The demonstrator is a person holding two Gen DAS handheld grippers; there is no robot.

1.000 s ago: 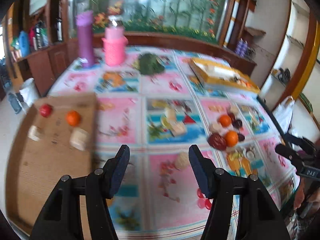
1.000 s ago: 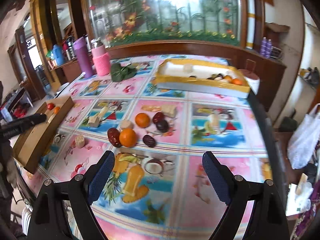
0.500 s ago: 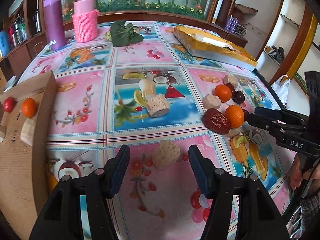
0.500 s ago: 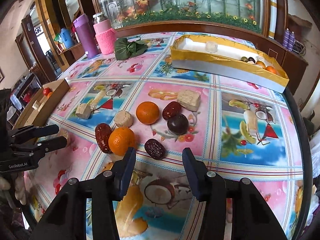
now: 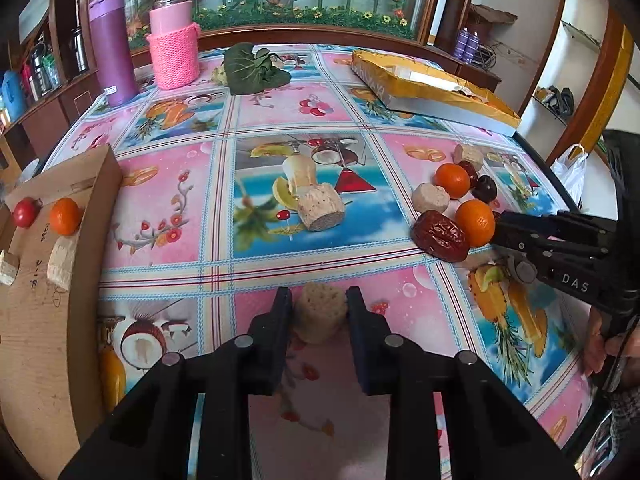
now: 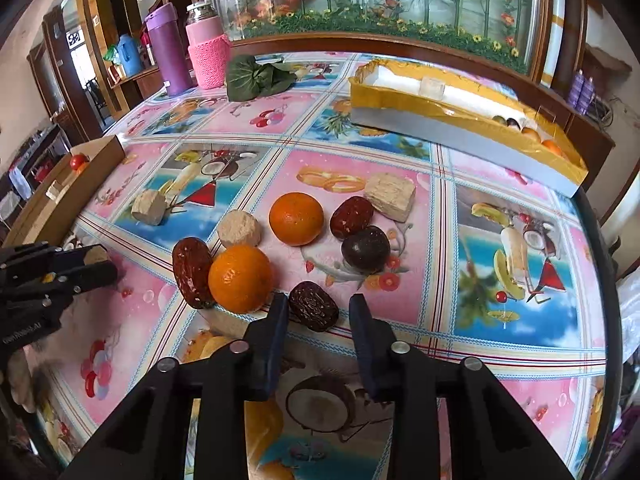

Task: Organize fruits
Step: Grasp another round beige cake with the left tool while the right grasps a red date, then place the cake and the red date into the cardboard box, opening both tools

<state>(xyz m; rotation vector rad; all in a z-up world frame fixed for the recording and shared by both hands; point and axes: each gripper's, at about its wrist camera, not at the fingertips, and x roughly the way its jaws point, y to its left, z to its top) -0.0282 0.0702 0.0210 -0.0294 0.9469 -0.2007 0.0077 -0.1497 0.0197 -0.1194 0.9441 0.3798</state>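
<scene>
My left gripper [image 5: 319, 309] is shut on a pale round cake piece [image 5: 320, 312] that rests on the tablecloth. My right gripper [image 6: 319, 309] has its jaws close on either side of a dark red date [image 6: 313, 306], with small gaps showing. Beside it lie an orange [image 6: 240, 278], a larger date [image 6: 193, 266], a second orange [image 6: 296, 218], a dark plum [image 6: 365, 249] and more cake pieces. A cardboard tray [image 5: 44, 320] at the left holds a tomato [image 5: 25, 211] and an orange [image 5: 65, 216].
A yellow-lined box [image 6: 460, 120] with several fruits stands at the back right. A purple flask [image 5: 113, 46], a pink knitted jar [image 5: 174, 44] and a green leaf [image 5: 252, 70] stand at the back. The table's edge runs along the right.
Both grippers moved forward and down and narrowed from wide open. The left closed onto the cake piece; the right closed around the small date.
</scene>
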